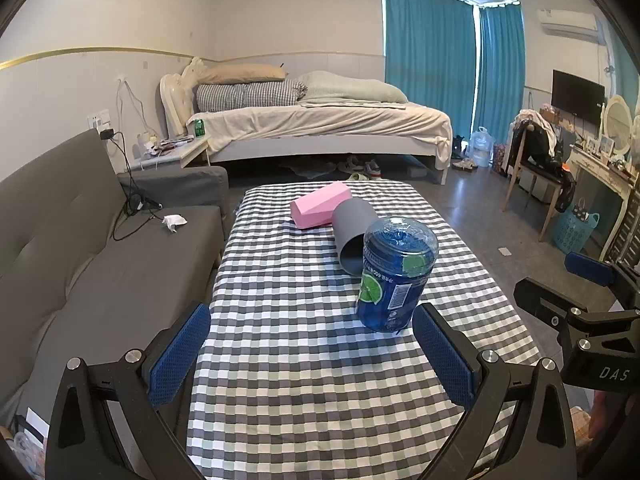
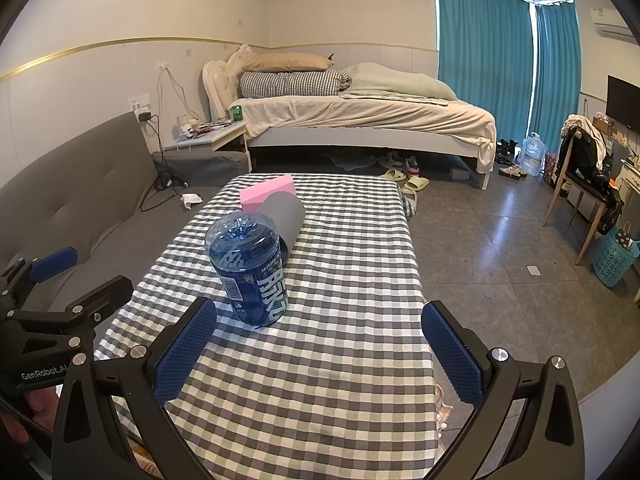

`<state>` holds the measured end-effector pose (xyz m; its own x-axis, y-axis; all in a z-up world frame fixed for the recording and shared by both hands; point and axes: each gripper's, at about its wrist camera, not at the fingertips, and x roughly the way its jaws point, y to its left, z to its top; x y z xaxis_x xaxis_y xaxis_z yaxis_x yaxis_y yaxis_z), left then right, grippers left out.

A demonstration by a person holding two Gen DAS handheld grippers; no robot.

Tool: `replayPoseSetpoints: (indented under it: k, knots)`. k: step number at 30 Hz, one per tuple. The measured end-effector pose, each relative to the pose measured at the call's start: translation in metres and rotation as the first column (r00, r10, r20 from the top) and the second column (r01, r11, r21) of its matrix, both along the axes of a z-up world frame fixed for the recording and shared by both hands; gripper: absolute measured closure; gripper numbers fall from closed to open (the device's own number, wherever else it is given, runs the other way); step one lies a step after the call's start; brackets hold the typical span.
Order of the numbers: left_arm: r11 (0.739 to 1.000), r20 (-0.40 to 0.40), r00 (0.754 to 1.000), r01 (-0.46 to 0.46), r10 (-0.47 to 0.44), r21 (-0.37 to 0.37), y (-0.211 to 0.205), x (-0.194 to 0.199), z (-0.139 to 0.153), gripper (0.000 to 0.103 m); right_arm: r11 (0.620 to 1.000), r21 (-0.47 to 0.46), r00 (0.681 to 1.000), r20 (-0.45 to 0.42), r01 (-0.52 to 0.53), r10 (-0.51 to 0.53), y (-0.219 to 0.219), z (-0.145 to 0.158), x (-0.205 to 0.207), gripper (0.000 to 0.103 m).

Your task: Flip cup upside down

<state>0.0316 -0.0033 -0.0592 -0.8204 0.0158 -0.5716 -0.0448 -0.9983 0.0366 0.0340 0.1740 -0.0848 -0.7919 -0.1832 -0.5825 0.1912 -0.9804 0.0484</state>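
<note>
The grey cup [image 1: 352, 236] lies on its side on the checked cloth of the counter [image 1: 304, 360], toward the far half of the surface. In the left wrist view its open mouth faces the near side and a little downward, and its closed base points away toward the bed [image 1: 320, 120]. A pink block [image 1: 320, 204] rests at the cup's far end, touching or nearly touching it (the exact contact cannot be resolved). A blue drink bottle [image 1: 394, 276], standing inverted with its base uppermost, is just in front of the cup and hides part of its rim in both views.

In the right wrist view the cup [image 2: 286, 210] appears behind and to the right of the bottle [image 2: 250, 268], with the pink block [image 2: 268, 192] beyond it.

The left claw [image 1: 312, 356] is spread wide, its blue pads [image 1: 180, 356] well apart, holding nothing, and it sits over the near part of the counter, short of the bottle. The right claw [image 2: 318, 356] is likewise spread wide and holding nothing, over the near right portion of the counter [image 2: 320, 400]. Each claw shows at the edge of the other's view.

A grey sofa [image 1: 80, 248] stands along the counter's left side.
</note>
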Motion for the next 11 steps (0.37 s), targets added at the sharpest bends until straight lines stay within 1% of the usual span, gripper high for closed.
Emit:
replayPoseSetpoints:
  k: [11]
  knots:
    - [1.000, 0.006, 1.000, -0.011, 0.011, 0.008, -0.0003, -0.0003, -0.0007, 0.000, 1.000, 0.009, 1.000, 0.006, -0.005, 0.005, 0.0003, -0.0026, -0.0022, 0.000]
